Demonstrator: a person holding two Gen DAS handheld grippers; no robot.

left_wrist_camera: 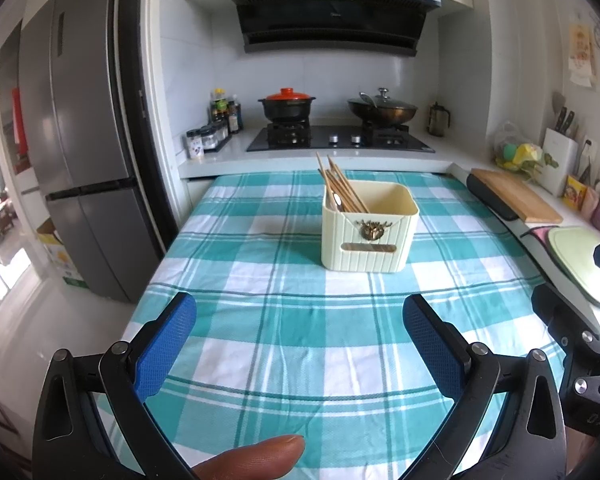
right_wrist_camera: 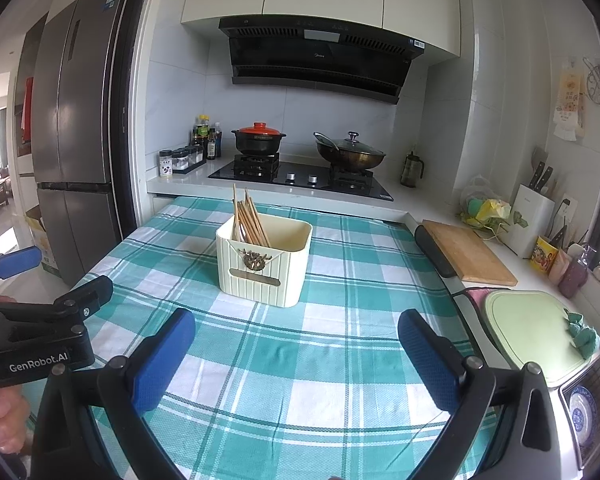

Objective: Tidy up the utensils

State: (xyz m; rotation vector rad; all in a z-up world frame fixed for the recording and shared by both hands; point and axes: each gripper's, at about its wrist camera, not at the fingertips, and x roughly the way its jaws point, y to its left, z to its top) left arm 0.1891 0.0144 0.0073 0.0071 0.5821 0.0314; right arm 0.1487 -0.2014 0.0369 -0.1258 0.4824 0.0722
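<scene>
A cream ribbed utensil box (left_wrist_camera: pixel 370 226) (right_wrist_camera: pixel 265 262) stands on the teal-checked tablecloth (left_wrist_camera: pixel 292 320) (right_wrist_camera: pixel 300 360). Several wooden chopsticks (left_wrist_camera: pixel 340 186) (right_wrist_camera: pixel 249 218) lean in its left side, with a spoon tucked among them. My left gripper (left_wrist_camera: pixel 300 344) hovers open over the near cloth, nothing between its blue pads. My right gripper (right_wrist_camera: pixel 296 356) is likewise open and empty, short of the box. In the right wrist view the left gripper (right_wrist_camera: pixel 40 280) shows at the left edge, held by a hand (right_wrist_camera: pixel 2 412). A fingertip (left_wrist_camera: pixel 256 458) shows at the bottom of the left wrist view.
Behind the table a counter carries a gas hob (right_wrist_camera: pixel 300 178) with a red-lidded pot (right_wrist_camera: pixel 259 140) and a wok (right_wrist_camera: pixel 350 152). A wooden board (right_wrist_camera: pixel 470 252), a green cutting board (right_wrist_camera: pixel 534 332) and a knife block (right_wrist_camera: pixel 530 226) line the right counter. A fridge (left_wrist_camera: pixel 84 160) stands left.
</scene>
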